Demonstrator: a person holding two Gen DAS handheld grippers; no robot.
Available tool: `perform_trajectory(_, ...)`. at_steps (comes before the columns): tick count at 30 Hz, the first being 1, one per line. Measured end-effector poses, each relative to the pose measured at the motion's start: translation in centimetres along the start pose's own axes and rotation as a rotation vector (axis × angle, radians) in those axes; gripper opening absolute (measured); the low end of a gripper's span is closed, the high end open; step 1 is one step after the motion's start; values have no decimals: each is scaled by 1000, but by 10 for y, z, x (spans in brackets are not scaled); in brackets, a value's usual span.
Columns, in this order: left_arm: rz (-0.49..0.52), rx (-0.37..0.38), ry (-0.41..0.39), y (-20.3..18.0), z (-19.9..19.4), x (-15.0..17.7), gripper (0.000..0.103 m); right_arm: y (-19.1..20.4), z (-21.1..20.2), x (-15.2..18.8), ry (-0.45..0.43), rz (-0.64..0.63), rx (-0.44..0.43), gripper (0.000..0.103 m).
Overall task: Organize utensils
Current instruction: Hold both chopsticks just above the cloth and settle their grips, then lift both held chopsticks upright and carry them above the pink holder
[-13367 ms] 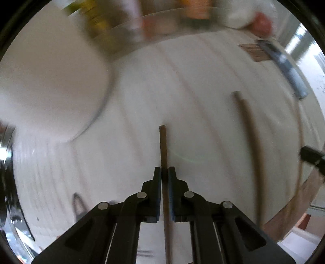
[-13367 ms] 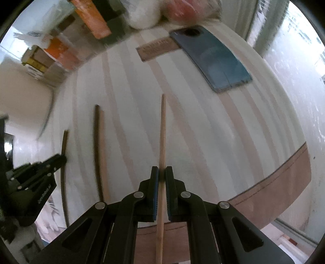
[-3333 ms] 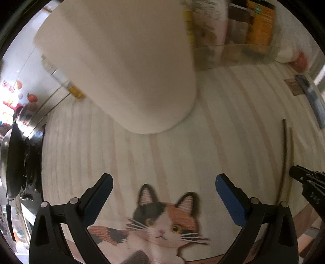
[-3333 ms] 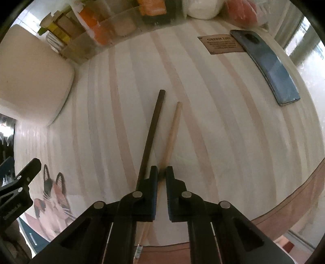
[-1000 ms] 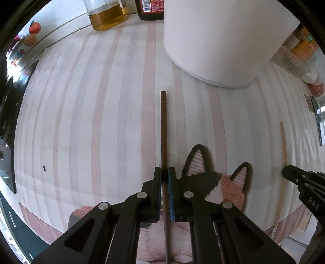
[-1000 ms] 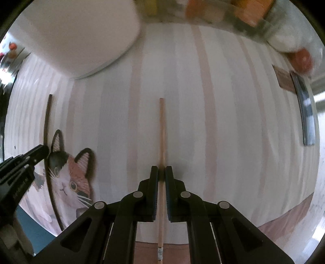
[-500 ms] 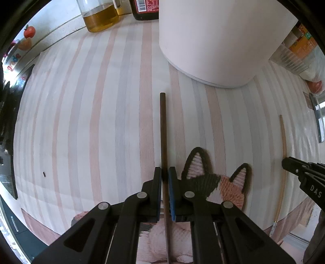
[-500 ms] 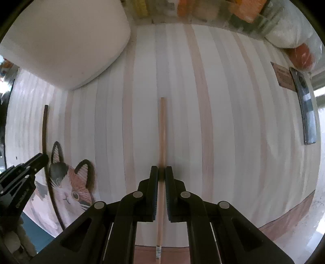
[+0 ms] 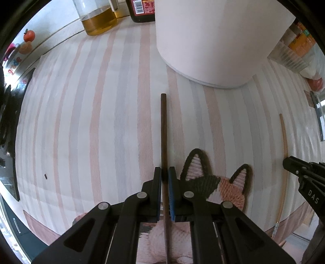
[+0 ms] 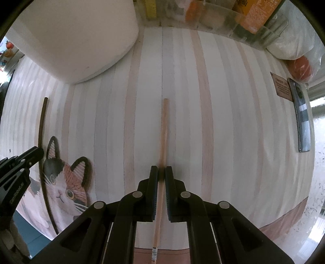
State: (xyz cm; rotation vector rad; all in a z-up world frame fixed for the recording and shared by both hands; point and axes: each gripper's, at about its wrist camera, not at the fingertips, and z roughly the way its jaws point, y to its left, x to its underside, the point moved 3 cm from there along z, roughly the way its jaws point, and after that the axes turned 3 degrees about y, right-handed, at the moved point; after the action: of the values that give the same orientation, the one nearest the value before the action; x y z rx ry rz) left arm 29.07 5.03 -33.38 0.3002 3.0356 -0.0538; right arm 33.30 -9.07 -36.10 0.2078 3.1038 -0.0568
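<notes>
My left gripper (image 9: 165, 172) is shut on a dark brown chopstick (image 9: 163, 130) that points forward over the striped cloth, beside a cat-shaped mat (image 9: 213, 182). My right gripper (image 10: 160, 171) is shut on a light wooden chopstick (image 10: 164, 126), held along the stripes. The right gripper (image 9: 302, 172) and its light chopstick (image 9: 284, 142) show at the right of the left wrist view. The left gripper (image 10: 24, 160), the dark chopstick (image 10: 40, 126) and the cat mat (image 10: 67, 182) show at the left of the right wrist view.
A big white round container (image 9: 219, 40) stands close ahead, also seen in the right wrist view (image 10: 71, 36). An oil jar (image 9: 99, 18) and a dark bottle (image 9: 142, 10) stand behind. A clear bin of packets (image 10: 233, 18), a bag (image 10: 294, 44), a card (image 10: 283, 86) and a phone (image 10: 302, 115) lie at right.
Both grippers have moved slightly forward with their chopsticks; the white container looms a little larger. Both stay shut.
</notes>
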Motion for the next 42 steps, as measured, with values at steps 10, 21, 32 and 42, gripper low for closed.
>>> perform_trajectory(10, 9, 50, -55, -10, -24, 13, 4, -25, -15, 23, -86, 109, -177, 7)
perform_trajectory(21, 28, 110, -158, -12, -80, 28, 3, -24, -52, 48, -206, 107, -252, 6)
perform_trajectory(32, -9, 167, -297, 2, -141, 14, 3, -29, -115, 33, -352, 113, -308, 7)
perform_trajectory(42, -58, 201, -491, 20, -229, -9, 3, -22, -204, 4, -536, 77, -371, 6)
